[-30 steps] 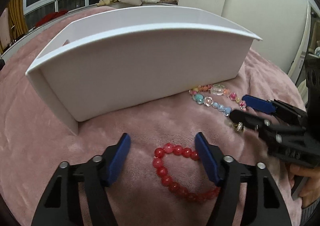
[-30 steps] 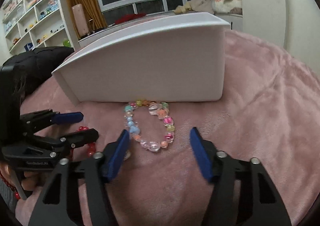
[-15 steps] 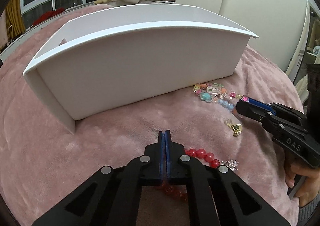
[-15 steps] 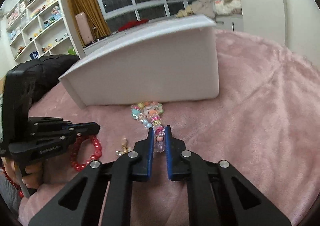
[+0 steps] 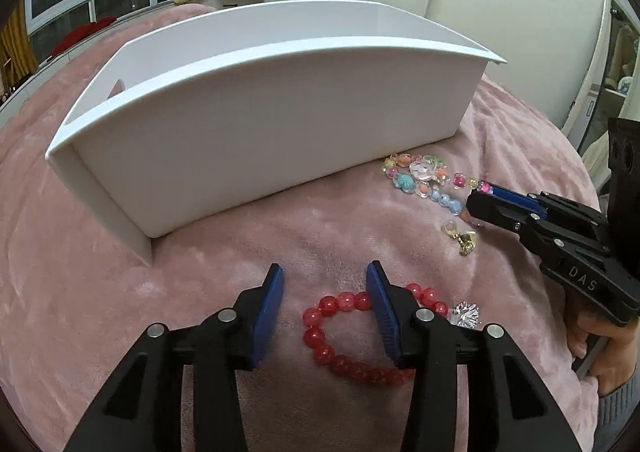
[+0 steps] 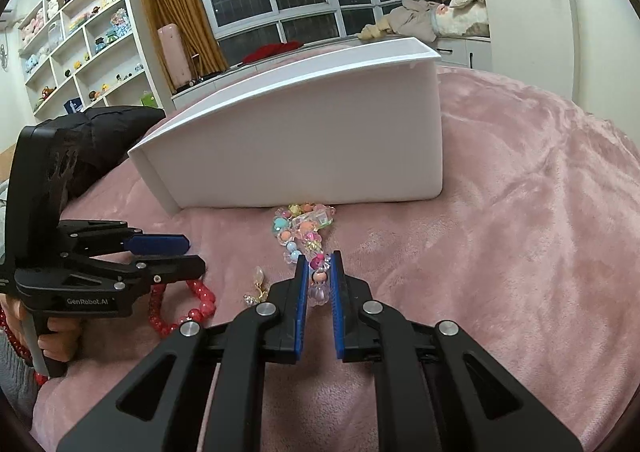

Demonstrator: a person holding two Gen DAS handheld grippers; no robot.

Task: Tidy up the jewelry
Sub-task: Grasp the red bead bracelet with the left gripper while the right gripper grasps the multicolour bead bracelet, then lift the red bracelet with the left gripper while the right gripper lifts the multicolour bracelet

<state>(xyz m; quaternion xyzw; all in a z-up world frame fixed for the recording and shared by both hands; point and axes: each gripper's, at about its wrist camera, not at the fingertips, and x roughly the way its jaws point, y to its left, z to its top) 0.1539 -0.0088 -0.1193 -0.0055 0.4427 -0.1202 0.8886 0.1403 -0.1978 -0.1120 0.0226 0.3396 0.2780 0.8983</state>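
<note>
A white open box stands on the pink blanket; it also shows in the right wrist view. A red bead bracelet lies in front of it. My left gripper is open, its right finger over the bracelet's top, which lies loose. It also shows in the right wrist view. A multicoloured bead bracelet lies by the box's right end. My right gripper is shut on its near end, bunching the beads. It also shows in the left wrist view.
A small gold earring lies between the bracelets, also in the right wrist view. A silver sparkly charm sits by the red bracelet. Shelves with toys stand far left. The blanket stretches right.
My left gripper was shut on the blanket half a second ago and has opened again; the red bracelet lies loose. My right gripper closed on the multicoloured bracelet and stays shut.
</note>
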